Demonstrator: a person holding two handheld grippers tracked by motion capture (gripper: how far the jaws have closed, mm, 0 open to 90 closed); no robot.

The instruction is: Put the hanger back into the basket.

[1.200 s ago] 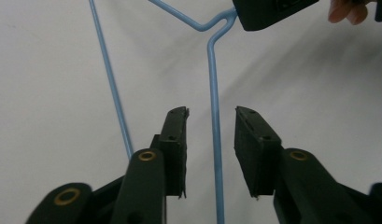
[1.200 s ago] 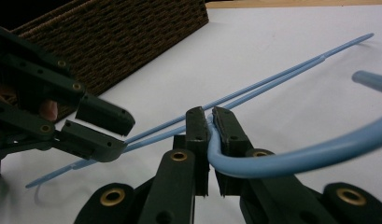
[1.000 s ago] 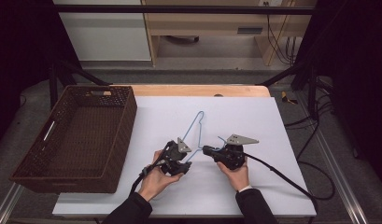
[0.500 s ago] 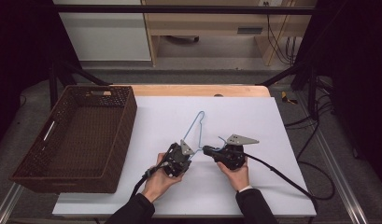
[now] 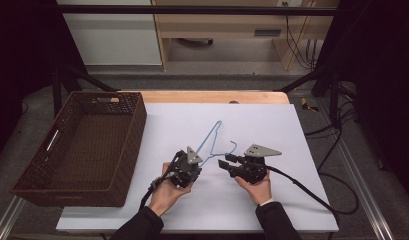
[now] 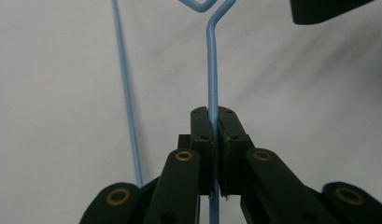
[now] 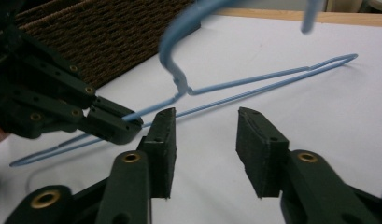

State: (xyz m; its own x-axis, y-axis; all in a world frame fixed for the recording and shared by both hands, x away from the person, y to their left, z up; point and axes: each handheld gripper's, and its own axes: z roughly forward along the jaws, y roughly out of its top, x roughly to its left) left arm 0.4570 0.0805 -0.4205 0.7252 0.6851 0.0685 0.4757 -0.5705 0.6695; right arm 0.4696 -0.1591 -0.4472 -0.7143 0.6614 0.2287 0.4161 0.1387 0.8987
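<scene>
A: Where's the hanger right now?

B: The blue wire hanger (image 5: 212, 142) lies on the white table (image 5: 292, 200), just right of the wicker basket (image 5: 82, 150), with its hook end toward the person. The left gripper (image 5: 194, 164) has closed tight on the wire: in the left gripper view its pads (image 6: 200, 140) pinch one strand (image 6: 212, 84) just below the twisted neck.

A: And the other one?

B: The right gripper (image 5: 227, 161) has just been opening. In the right gripper view its pads (image 7: 258, 149) stand partly apart with nothing between them, and the hook (image 7: 188, 28) curves just ahead of and above them (blurred there, so I can't say how near it is).

A: How will it handle?

B: I'd judge it light and springy. Thin coated wire is likely slick, and it will flex and swing if gripped on one arm alone. The stiffest hold looks to be the neck, where the strands twist together. The far triangle will likely droop or pivot when lifted.
</scene>
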